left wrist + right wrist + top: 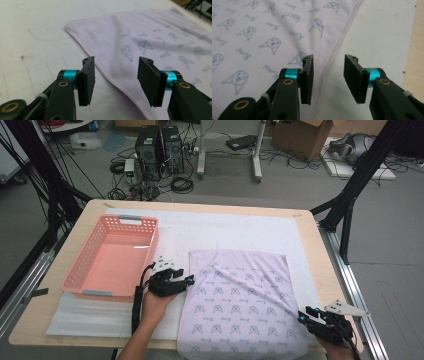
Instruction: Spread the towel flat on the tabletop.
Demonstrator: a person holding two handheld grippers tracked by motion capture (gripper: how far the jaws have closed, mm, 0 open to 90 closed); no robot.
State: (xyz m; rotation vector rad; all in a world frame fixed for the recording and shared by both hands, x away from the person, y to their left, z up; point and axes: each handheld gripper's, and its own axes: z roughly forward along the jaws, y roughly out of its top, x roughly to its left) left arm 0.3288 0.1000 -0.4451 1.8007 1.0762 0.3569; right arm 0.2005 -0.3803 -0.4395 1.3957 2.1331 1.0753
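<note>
Both grippers are standing released over a pale lilac cotton cloth printed with small blue-grey face figures (245, 305). Held in a hand at the cloth's left edge, the left gripper (190, 280) is pointing toward the cloth with nothing pressed between its pads; in the left gripper view the hemmed edge (105, 72) is running below and between the parted jaws. At the cloth's near right corner, the right gripper (302, 315) is hovering with its jaws likewise apart, and in the right gripper view the stitched hem (332, 65) is passing under the gap without being pinched. That cloth is lying spread flat on the near right part of the table, its long axis running from the person's side toward the far side, slightly skewed, with its near edge reaching the table's front edge. One raised crease (250, 287) is crossing it diagonally from the far left toward the near right corner. Beneath it a white padded sheet (240, 230) is covering most of the light wooden table (310, 250). To the left, a salmon-pink perforated plastic basket (87, 265) is sitting well apart from the cloth. Beyond the table, a grey floor is carrying two black computer towers (160, 150), loose cables and a brown cardboard box (300, 137).
</note>
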